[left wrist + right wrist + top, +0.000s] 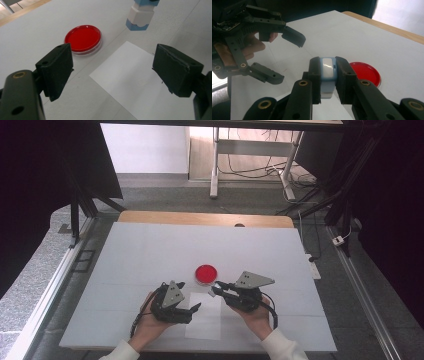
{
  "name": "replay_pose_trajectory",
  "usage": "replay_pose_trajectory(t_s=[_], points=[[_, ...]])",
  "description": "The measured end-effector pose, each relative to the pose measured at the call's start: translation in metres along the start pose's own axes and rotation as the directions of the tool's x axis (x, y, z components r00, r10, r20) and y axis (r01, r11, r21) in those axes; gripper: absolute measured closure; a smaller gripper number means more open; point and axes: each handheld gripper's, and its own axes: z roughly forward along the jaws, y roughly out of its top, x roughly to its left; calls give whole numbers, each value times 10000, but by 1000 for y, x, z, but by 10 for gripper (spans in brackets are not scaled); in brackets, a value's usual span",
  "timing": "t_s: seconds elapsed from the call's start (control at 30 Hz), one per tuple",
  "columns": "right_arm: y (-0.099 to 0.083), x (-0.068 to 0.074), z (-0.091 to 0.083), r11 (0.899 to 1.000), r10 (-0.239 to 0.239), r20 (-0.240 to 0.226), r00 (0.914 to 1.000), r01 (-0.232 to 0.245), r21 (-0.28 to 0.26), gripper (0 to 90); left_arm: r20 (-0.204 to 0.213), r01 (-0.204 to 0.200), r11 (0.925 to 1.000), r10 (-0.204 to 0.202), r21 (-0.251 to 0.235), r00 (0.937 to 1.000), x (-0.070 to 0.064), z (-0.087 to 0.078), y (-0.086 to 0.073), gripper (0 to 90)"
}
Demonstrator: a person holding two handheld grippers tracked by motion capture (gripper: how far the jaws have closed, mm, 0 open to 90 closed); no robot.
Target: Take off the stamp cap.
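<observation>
In the high view, the left gripper (196,308) sits at the left, held in the person's left hand (150,320), and its jaws stand wide apart with nothing between them. They point toward the right, over the left edge of a white sheet of paper (205,322) that lies flat on the white table (140,255). The left gripper view shows more: between the two black jaws one sees the near corner of the paper (130,82), and beyond the left jaw a red petri dish (83,39) with a clear rim rests on the table, just beside the paper but apart from it.

Going to the right in the high view, the red dish (205,274) lies ahead of both grippers, between them. The right gripper (216,289), in the person's right hand (257,317), points to the left, and a small pale thing shows at its tips, too small there to tell what it is. The right gripper view makes it clear: the jaws are closed on a small white and light-blue block (327,75), which is upright between them and touches both pads. In the left gripper view the same block (140,16) hangs above the far edge of the paper, not touching it. In the right gripper view the dish (365,72) lies just to the right of the right jaw, partly hidden by it, and the open left gripper (284,57) is further off at the left.
</observation>
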Motion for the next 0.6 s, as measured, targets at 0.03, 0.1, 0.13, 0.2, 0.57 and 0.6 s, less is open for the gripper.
replay_pose_trajectory(t_s=[0.03,0.1,0.13,0.2,0.57,0.6], points=[[0,0,0,10000,4,21,10000,-4,29,753,2,-7,10000,7,0,10000,0,1,0,170],[0,0,0,10000,19,24,10000,-19,31,753,1,-34,10000,34,16,10000,-1,2,1,170],[-1,0,1,10000,13,28,10000,-13,41,753,5,-57,10000,57,34,10000,-1,2,1,170],[-1,0,2,10000,34,10,10000,-35,29,752,-18,-33,10000,33,48,10000,-3,4,2,171],[-1,1,3,9999,100,4,9999,-100,-43,752,-119,-52,9999,54,151,9999,-6,12,4,174],[-1,1,3,9999,113,13,9999,-113,-56,752,-123,-38,9999,39,153,9999,-6,13,4,175]])
